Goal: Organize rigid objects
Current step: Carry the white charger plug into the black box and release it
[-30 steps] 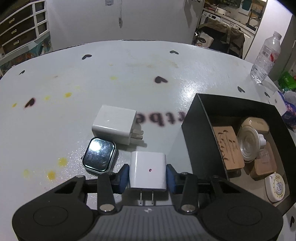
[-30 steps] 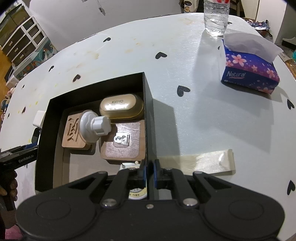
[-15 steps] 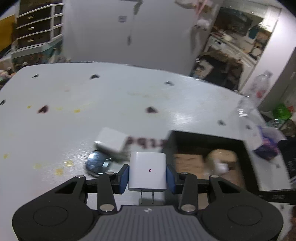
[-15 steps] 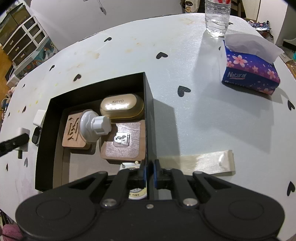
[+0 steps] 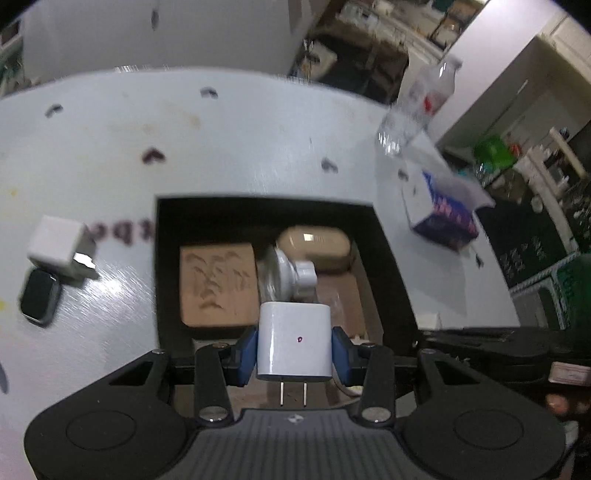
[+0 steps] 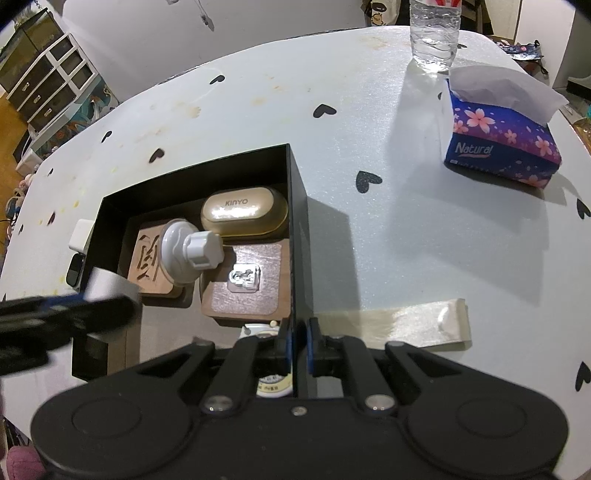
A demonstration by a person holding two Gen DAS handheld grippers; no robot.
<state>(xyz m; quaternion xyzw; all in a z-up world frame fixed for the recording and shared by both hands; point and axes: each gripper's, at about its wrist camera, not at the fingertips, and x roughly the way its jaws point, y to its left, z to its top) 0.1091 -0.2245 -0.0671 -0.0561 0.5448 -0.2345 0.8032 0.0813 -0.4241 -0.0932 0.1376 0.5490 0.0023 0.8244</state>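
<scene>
My left gripper [image 5: 294, 350] is shut on a small white plug adapter [image 5: 293, 341], prongs toward the camera, held above the near end of the black box [image 5: 164, 258]. In the right wrist view that left gripper [image 6: 62, 314] comes in blurred from the left over the box [image 6: 297, 221]. My right gripper [image 6: 298, 341] is shut on the box's right wall at its near corner. Inside lie a gold case [image 6: 243, 214], a carved wooden block [image 6: 147, 258], a white suction knob [image 6: 190, 251] and a dark wooden coaster [image 6: 245, 295]. A larger white charger [image 5: 59, 243] and a smartwatch [image 5: 40, 295] rest left of the box.
A tissue box [image 6: 502, 144] and a water bottle [image 6: 436, 33] stand at the far right of the white heart-patterned table [image 6: 406, 240]. A strip of tape [image 6: 399, 321] lies right of my right gripper. A round tape measure [image 6: 271, 384] sits in the box's near corner.
My left gripper has lifted the small adapter off the table and carried it right, over the black box. The right gripper has kept its hold on the box wall.
</scene>
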